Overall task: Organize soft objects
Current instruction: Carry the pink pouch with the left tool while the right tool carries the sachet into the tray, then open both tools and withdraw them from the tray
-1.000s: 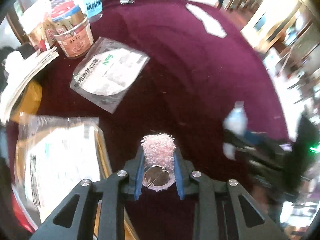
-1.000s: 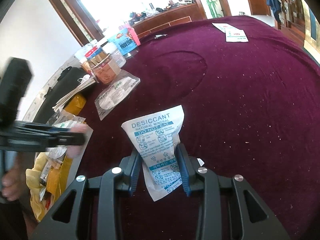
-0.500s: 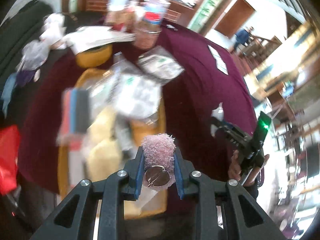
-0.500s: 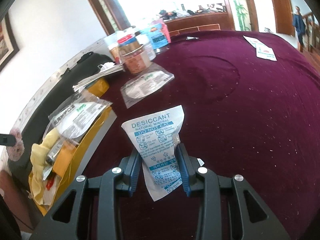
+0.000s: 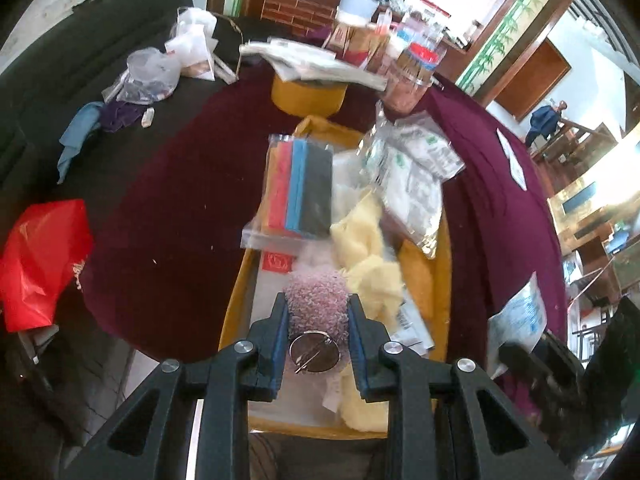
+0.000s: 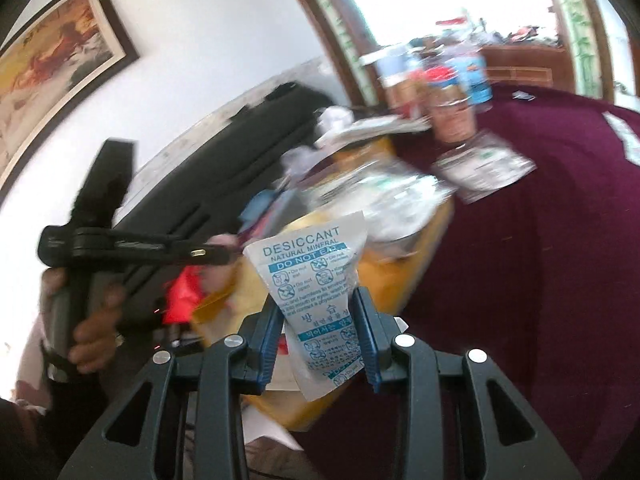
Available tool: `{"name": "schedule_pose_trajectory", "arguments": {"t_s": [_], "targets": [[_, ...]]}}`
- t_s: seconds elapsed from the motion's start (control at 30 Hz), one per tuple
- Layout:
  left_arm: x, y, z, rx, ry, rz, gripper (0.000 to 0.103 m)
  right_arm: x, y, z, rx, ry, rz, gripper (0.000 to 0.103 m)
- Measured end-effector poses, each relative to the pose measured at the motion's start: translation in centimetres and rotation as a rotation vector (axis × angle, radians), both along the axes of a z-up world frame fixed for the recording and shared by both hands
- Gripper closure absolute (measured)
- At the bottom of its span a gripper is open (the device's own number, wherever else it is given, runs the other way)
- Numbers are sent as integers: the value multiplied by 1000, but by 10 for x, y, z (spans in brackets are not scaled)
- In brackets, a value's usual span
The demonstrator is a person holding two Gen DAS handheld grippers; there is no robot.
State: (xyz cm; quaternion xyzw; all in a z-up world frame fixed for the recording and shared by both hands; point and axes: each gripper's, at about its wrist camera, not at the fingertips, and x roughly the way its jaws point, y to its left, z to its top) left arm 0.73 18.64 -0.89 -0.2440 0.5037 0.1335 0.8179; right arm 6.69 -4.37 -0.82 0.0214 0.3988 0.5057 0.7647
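Fuzz and foil are both in the air over one place: the left gripper (image 5: 316, 334) pinches a pink fuzzy brooch (image 5: 316, 308) between its blue pads, round metal pin-back facing the camera, and the right gripper (image 6: 318, 336) is clamped on a white desiccant sachet (image 6: 316, 292), gripped low so that the printed top stands up clear of the fingers. Each piece is held by its middle or lower part, seemingly so that it hangs free and can drop cleanly once the jaws part. Below the brooch lies the yellow tray (image 5: 438, 280) at the edge of the maroon tablecloth (image 5: 168, 216), already carrying a bagged stack of coloured sponges (image 5: 300, 188), pale yellow cloths (image 5: 368, 256) and clear packets of white masks (image 5: 412, 168), which suggests it is the collecting spot for soft goods. The brooch is right above the tray's near end, aimed steeply down, so I judge its release is close. The sachet is held near the tray's corner and not yet over it; the right view is smeared, so how near it is I can only guess. In that view a hand (image 6: 84, 312) grips the handle of the other tool. Jars and papers (image 5: 316, 66) crowd the far end, leaving the near end as the open landing room.
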Motion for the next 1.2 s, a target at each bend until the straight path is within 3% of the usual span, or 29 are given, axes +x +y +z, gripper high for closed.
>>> {"name": "schedule_pose_trajectory", "arguments": {"t_s": [0.17,0.27,0.4,0.7,0.9,0.97,1.13,1.2], "targets": [[-2,3,-9,68,32,13,75,-22,38,-19,-79,32,24,69],[-1,6,-18,66,61,10,75,-30,48,-27,-130,12,15,69],[-1,6,-24,98,79,12,73,-46,57,-32,-177,-43,27,69],[-3,14,-29,73,63,26,69,-70,64,-35,-279,-149,-1,68],[-3,6,-28,138,61,30,62,-68,70,-41,-293,-187,-15,54],[-3,2,-27,162,62,37,61,-60,67,-42,-278,-162,-34,48],[-4,-7,-21,225,59,69,49,-54,57,-38,-197,-100,-24,36],[-6,-10,-14,268,64,72,31,-56,55,-35,-177,-110,-27,33]]}}
